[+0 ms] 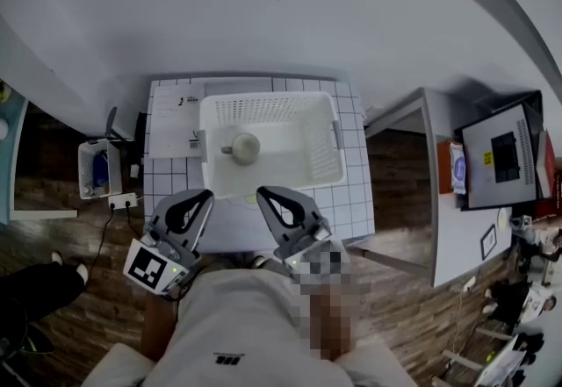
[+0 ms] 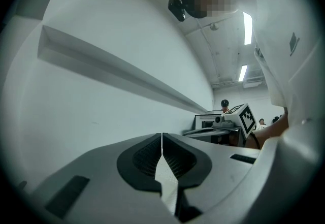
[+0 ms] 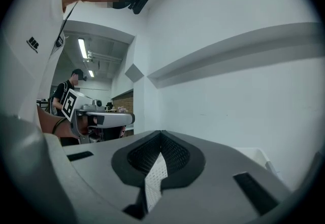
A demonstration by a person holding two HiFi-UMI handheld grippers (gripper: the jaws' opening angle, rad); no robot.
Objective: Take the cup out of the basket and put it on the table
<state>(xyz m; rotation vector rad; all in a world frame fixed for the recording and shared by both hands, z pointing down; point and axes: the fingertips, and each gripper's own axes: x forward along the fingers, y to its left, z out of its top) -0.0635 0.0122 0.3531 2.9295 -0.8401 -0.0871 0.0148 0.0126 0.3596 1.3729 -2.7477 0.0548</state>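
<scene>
A pale cup [image 1: 243,147] with a handle on its left stands inside the white perforated basket [image 1: 272,100] on the tiled table [image 1: 354,194]. Both grippers hover at the table's near edge, just short of the basket's front wall. My left gripper [image 1: 207,193] points at the basket's front left; its jaws meet with nothing between them [image 2: 161,139]. My right gripper [image 1: 261,192] points at the front middle, also shut and empty [image 3: 161,134]. The right gripper view catches a corner of the basket [image 3: 260,157] at the right. The cup shows in neither gripper view.
A printed sheet [image 1: 174,120] lies on the table left of the basket. A small white crate [image 1: 98,168] and a power strip [image 1: 123,200] sit on the floor at the left. A desk with a monitor [image 1: 503,155] stands at the right. A white wall rises behind the table.
</scene>
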